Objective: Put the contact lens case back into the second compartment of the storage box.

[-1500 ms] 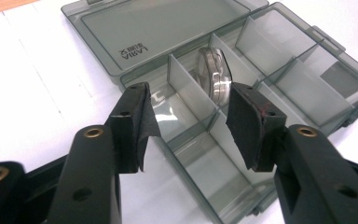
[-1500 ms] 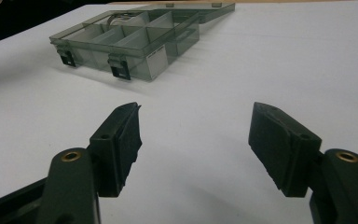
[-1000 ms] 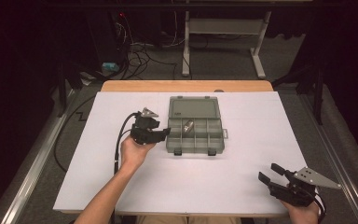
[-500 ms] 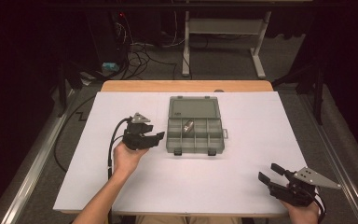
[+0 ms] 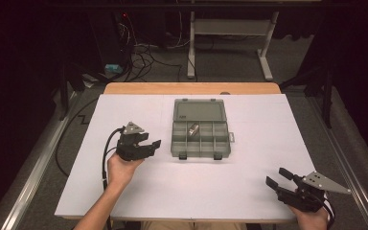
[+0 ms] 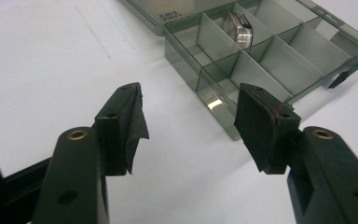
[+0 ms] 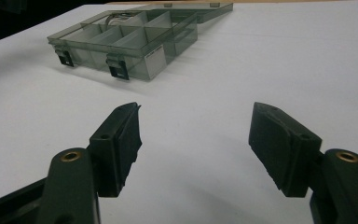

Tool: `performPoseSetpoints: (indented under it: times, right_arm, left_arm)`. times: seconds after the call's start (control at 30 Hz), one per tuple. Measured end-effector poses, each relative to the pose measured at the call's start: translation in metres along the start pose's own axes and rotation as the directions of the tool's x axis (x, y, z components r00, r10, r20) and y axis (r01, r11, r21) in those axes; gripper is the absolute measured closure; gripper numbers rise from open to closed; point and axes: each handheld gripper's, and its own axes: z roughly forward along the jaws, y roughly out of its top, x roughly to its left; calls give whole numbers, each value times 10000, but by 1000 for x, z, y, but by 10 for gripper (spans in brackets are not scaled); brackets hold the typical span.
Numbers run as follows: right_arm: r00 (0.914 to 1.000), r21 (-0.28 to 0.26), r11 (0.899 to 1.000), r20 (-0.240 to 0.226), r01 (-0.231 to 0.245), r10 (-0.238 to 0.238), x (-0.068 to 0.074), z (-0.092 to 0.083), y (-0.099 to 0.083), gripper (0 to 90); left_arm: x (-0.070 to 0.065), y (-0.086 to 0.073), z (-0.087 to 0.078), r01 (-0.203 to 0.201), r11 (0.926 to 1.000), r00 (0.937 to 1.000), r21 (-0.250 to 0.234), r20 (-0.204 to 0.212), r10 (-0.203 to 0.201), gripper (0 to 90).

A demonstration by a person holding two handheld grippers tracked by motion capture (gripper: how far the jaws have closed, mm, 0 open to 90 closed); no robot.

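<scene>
A grey see-through compartment box [image 5: 201, 154] lies open at the table's middle, its lid [image 5: 200, 111] folded flat behind it. One small shiny metal piece [image 5: 193, 128] rests in a back compartment; the left gripper view shows the same piece [image 6: 239, 29]. My left gripper [image 5: 152, 147] hovers just left of the box [image 6: 214, 100], open, its jaws having just been opening, with nothing between them. My right gripper [image 5: 275, 176] stays open and holds nothing near the front right edge, pointing toward the box [image 7: 93, 46] some way off.
A white sheet [image 5: 258, 139] covers the table, with a strip of wood [image 5: 191, 88] showing at the back. The left gripper's cable [image 5: 106, 158] trails over the left front of the sheet. Cables and desk legs stand on the dark floor behind.
My left gripper has drawn back leftward and toward the person, away from the box's left side, and its jaws stand wider. The right gripper has not moved.
</scene>
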Motion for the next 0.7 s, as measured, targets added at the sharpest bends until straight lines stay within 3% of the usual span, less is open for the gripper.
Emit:
performPoseSetpoints:
  times: [0.2,0.7]
  right_arm:
    - [10000,-8,10000,30,49,-49,1,0,0,341]
    - [10000,13,10000,51,-28,28,0,0,0,340]
  left_arm:
    - [6,-5,-13,-120,9998,9999,-184,-114,118,411]
    - [25,-16,-42,225,9982,9996,-548,-161,-234,394]
